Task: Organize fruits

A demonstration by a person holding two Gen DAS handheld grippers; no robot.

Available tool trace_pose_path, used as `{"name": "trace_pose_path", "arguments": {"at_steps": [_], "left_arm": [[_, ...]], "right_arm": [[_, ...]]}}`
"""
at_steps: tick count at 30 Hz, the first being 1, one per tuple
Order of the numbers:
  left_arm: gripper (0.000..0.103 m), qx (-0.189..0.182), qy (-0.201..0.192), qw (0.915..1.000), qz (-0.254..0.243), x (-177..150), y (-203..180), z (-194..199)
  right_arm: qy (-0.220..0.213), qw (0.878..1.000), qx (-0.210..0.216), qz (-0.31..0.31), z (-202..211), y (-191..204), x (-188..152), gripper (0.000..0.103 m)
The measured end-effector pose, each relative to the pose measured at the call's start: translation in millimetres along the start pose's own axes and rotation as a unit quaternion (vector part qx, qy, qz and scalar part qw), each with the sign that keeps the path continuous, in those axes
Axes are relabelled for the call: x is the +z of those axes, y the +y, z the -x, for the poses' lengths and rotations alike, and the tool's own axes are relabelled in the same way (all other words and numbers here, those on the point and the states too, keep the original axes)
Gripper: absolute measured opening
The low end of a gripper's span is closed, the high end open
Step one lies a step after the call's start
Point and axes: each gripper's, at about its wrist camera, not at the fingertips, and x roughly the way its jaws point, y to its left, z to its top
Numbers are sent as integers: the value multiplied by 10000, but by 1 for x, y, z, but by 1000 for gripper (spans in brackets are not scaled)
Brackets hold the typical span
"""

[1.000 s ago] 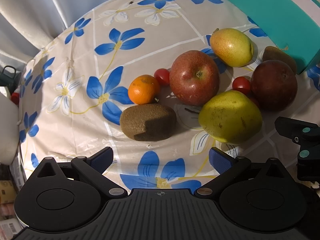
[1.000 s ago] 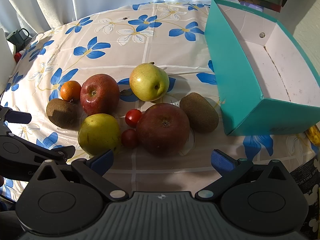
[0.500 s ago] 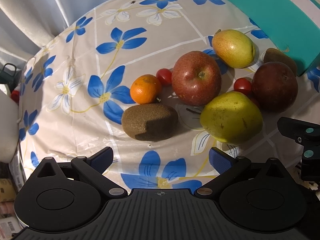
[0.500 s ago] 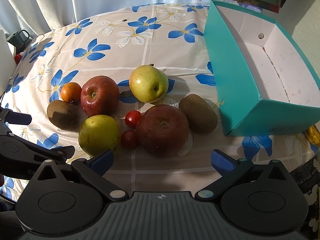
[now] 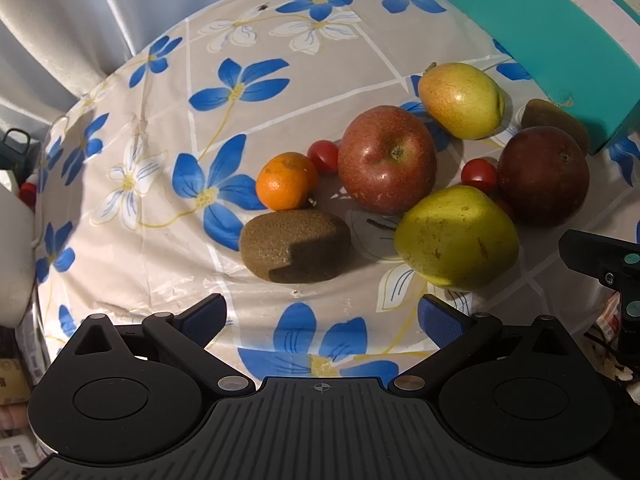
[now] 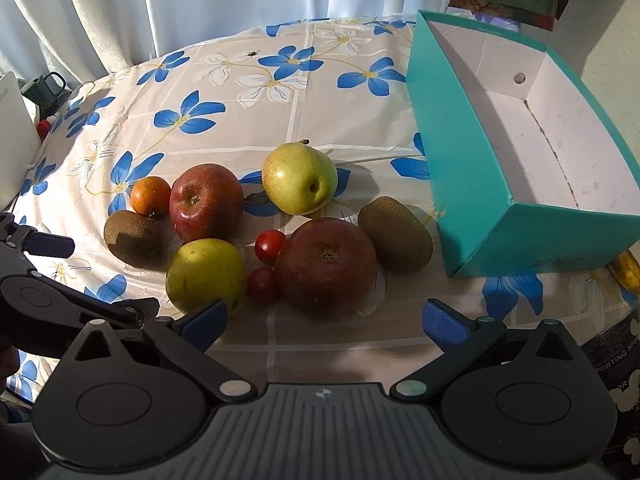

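Note:
Fruit lies clustered on a flowered tablecloth [image 6: 280, 52]: a red apple [image 6: 206, 202], a dark red apple [image 6: 326, 266], a yellow-green pear [image 6: 300, 178], a yellow pear [image 6: 204, 274], a tangerine [image 6: 150, 195], two kiwis [image 6: 134, 238] [image 6: 396, 233] and two cherry tomatoes [image 6: 271, 245]. An empty teal box [image 6: 476, 184] stands to their right. My right gripper [image 6: 324, 318] hovers open just in front of the dark apple. My left gripper [image 5: 322, 314] is open before the kiwi [image 5: 295, 245] and yellow pear [image 5: 456, 236]. Both hold nothing.
White curtains [image 6: 200, 0] hang behind the round table. A green mug [image 6: 44, 88] and a white object [image 6: 12, 136] sit at the far left edge. A banana tip [image 6: 626, 270] shows right of the box. The table's front edge is close under both grippers.
Both grippers have shifted only slightly; the fruit sits a little lower in the right wrist view. No fruit has moved and both stay open.

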Motion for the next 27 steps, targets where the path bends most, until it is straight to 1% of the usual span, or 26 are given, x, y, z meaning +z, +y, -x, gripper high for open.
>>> {"name": "trace_pose_path", "arguments": {"at_steps": [10, 15, 18, 20, 21, 22, 23, 25, 27], "left_arm": [[103, -104, 11, 9999, 62, -1, 2, 0], [103, -133, 50, 9999, 63, -1, 0, -3], [103, -185, 7, 9998, 63, -1, 2, -1], [103, -372, -193, 9991, 87, -2, 5, 5], [103, -488, -350, 9981, 121, -3, 7, 9], [103, -639, -616, 9958, 201, -6, 11, 14], [103, -763, -874, 9928, 292, -8, 16, 20], [103, -1030, -1428, 9829, 530, -14, 25, 30], [103, -1157, -1871, 9727, 741, -18, 31, 36]], "right_arm": [[-252, 9995, 166, -18, 11, -4, -2, 103], [-317, 9992, 218, -56, 14, -7, -3, 103], [-356, 9990, 243, -75, 16, -10, -3, 103], [-408, 9988, 256, -79, 18, -11, -4, 103], [-437, 9987, 261, -82, 19, -12, -4, 103], [-461, 9985, 265, -89, 20, -13, -5, 103], [-487, 9984, 268, -96, 22, -14, -5, 103], [-532, 9981, 268, -139, 24, -16, -7, 103], [-553, 9979, 266, -224, 25, -20, -8, 103]]}}
